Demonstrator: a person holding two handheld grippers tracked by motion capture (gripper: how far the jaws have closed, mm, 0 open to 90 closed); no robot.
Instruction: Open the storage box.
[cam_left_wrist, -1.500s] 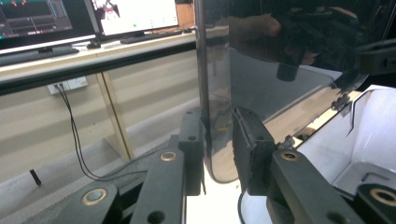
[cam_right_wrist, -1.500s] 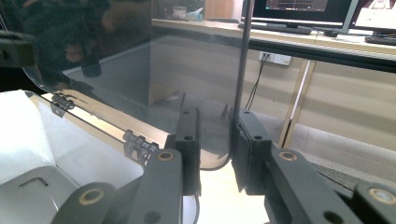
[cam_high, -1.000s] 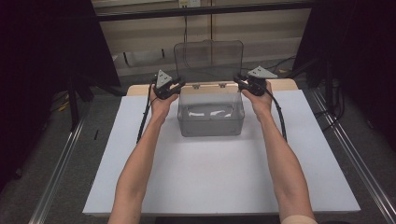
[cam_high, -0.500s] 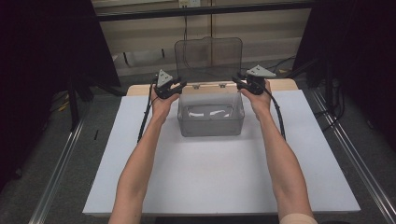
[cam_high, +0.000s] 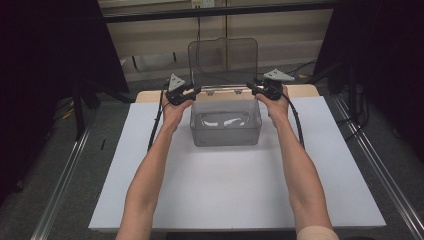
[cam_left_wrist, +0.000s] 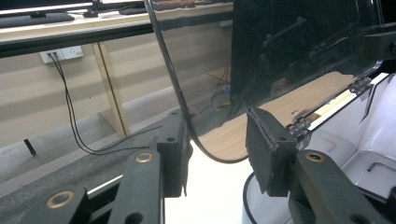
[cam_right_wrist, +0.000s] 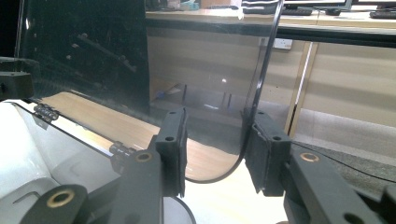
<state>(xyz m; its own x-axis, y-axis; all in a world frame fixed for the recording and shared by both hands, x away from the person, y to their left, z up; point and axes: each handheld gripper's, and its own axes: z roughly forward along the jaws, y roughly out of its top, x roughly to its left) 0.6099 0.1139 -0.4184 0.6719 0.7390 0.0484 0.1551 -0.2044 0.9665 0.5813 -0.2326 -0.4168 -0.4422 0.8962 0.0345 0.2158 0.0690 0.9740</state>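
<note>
The clear box (cam_high: 226, 122) sits at the table's far middle, its lid (cam_high: 223, 61) raised upright. The lid's lower corners are just being released by the left gripper (cam_high: 196, 90) and right gripper (cam_high: 251, 89), jaws just opening. Withdrawal outward seems called for next.

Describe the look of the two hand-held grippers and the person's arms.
Both the left gripper and right gripper are black, each topped by a grey three-cornered plate and trailing a black cable. Their jaws show brass-coloured pivot pins and flat black pads. The forearms are bare, no sleeves showing.
</note>
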